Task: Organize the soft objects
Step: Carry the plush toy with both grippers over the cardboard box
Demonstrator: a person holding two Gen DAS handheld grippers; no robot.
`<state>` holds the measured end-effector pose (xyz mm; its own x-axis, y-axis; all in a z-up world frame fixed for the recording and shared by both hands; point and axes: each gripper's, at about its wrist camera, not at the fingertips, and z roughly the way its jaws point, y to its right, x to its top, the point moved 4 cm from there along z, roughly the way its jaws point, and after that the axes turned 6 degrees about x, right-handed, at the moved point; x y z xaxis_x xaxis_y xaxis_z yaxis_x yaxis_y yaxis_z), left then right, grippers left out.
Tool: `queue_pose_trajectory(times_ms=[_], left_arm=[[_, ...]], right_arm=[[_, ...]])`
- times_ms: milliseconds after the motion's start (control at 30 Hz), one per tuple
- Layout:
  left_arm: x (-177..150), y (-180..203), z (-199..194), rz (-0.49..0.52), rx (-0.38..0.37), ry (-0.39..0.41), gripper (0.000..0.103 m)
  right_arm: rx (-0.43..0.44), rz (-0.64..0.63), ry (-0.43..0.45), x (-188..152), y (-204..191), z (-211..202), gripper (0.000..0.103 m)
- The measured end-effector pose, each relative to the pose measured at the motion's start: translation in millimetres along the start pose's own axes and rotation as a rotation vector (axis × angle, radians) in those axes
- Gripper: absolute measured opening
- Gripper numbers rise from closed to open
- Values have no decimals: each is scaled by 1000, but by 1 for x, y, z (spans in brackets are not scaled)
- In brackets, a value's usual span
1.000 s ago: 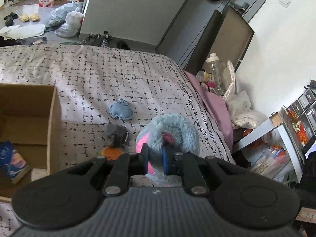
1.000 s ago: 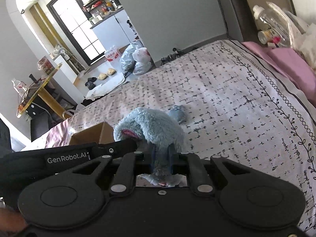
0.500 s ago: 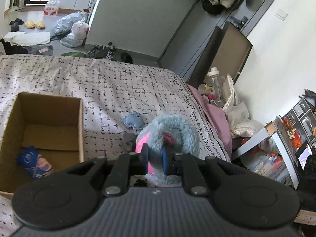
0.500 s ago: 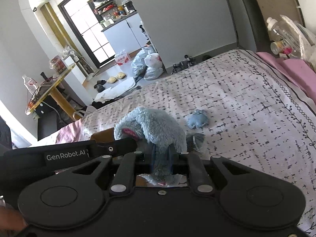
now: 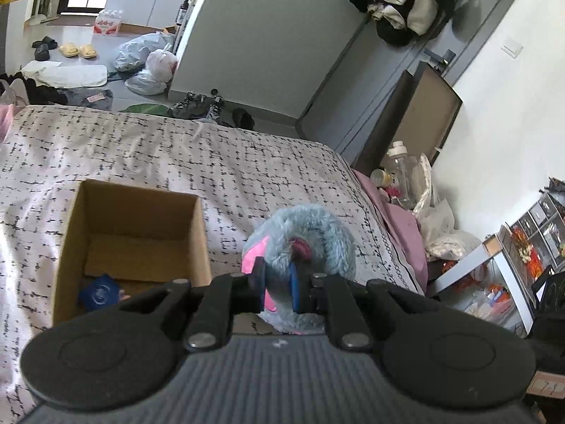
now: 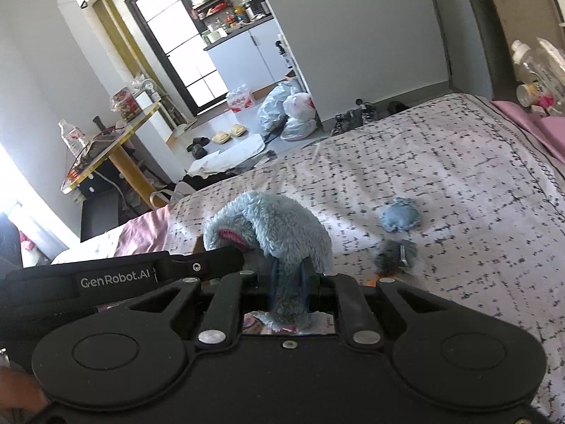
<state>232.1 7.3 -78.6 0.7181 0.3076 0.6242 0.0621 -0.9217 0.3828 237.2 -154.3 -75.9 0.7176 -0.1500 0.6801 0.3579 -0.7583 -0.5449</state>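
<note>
Bedroom scene, patterned bedspread (image 5: 247, 162) filling the frame — and both grippers have the fluffy blue plush toy (image 5: 310, 243) up off the bed. Left gripper (image 5: 277, 281) is pinched tight on it, right gripper (image 6: 287, 279) clamped on a hanging fold. Cardboard box (image 5: 197, 233) sits open just left of the toy — a small blue cushion (image 6: 399, 213) lies on the bedspread.
</note>
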Motion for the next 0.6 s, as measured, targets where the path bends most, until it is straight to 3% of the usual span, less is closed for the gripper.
queue_pose_trajectory(times_ms=[333, 600], left_arm=[[17, -45, 1, -19, 27, 7, 12], [18, -86, 22, -100, 46, -21, 12]], right_arm=[[37, -38, -53, 6, -32, 40, 14], [26, -67, -138, 0, -45, 78, 14]])
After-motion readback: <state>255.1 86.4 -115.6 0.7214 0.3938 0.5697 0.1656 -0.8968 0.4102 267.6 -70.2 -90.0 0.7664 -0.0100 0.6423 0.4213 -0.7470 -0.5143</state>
